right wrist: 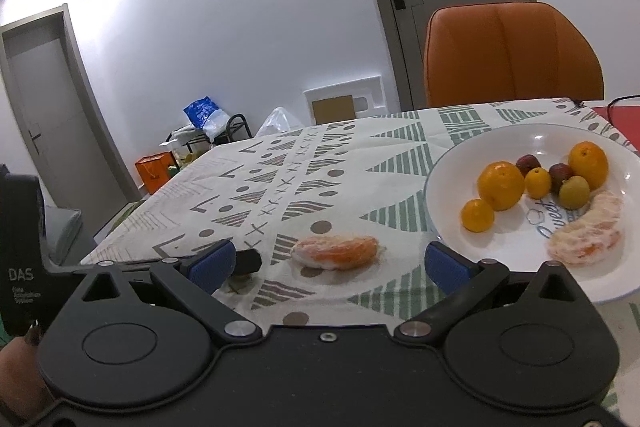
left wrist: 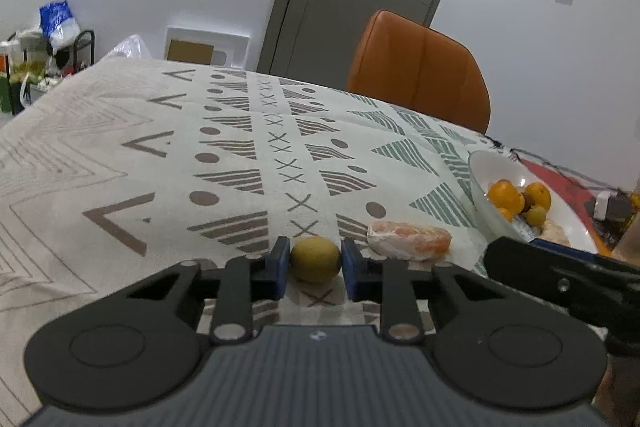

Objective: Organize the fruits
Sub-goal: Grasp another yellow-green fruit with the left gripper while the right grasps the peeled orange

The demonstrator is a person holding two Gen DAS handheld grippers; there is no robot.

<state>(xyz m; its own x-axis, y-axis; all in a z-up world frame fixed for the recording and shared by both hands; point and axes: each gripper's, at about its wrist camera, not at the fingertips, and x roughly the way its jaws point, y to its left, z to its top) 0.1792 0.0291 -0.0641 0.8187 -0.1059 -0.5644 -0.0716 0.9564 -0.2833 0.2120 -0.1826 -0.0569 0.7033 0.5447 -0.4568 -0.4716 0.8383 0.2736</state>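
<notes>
White plate (right wrist: 440,187) on the tabletop (right wrist: 340,155), right side, near the edge closest to the cameras. Its contents, seen from the right wrist view: two larger oranges, one left of centre (right wrist: 501,185) and one at the back right (right wrist: 588,165); two small oranges (right wrist: 477,215), one at the front left and one between the big ones; two dark red fruits (right wrist: 528,163) at the back; one yellow-green fruit (right wrist: 574,191) touching the peeled orange half (right wrist: 588,235) that curves along the plate's front right. Fruits are clustered, several touching. Blue lettering on the plate floor, partly hidden.

Off the plate: a second peeled orange piece (right wrist: 335,251) lies on the patterned cloth just left of the plate rim, not touching it. A small yellow-green fruit (left wrist: 315,259) sits on the cloth left of that piece, close beside it.

Left gripper (left wrist: 315,267): jaws drawn in on the yellow-green fruit, blue pads against both its sides; the fruit rests on the cloth.

Right gripper (right wrist: 330,265): jaws spread wide, nothing between the pads; the loose peeled piece lies just ahead in the gap, the right pad at the plate's near rim.

Beyond the tabletop: orange chair (right wrist: 512,55) at the far side, grey door behind it, white wall.
</notes>
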